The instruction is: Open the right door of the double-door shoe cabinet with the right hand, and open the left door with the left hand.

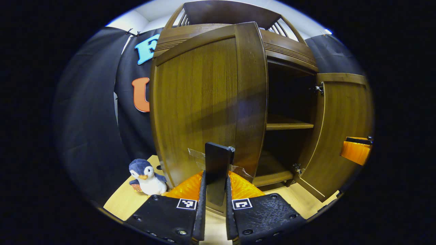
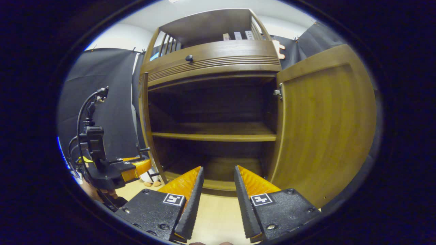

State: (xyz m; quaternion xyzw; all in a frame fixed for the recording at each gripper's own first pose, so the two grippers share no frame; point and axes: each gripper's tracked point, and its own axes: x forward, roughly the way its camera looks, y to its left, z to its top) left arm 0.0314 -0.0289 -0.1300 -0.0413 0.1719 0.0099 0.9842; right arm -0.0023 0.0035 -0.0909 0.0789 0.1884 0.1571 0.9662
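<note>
Left tool (image 1: 216,190) is clamped on a dark upright handle tab (image 1: 218,163) near the bottom of the left door (image 1: 204,102); that door is swung well out, its free edge dead ahead of me. Cabinet (image 2: 211,58) interior exposed. Right door (image 2: 323,126) stands wide open, just right of my right tool (image 2: 218,190), whose fingers are apart, gripping nothing. Judging both doors basically open; next is releasing the tab.

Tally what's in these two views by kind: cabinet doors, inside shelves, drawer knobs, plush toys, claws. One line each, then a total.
Cabinet doors: 2, left door and right door, both swung open
Inside shelves: 1, shelf
Drawer knobs: 1, knob
Plush toys: 1, penguin
Claws: 2, left claw, right claw
Total: 7
</note>
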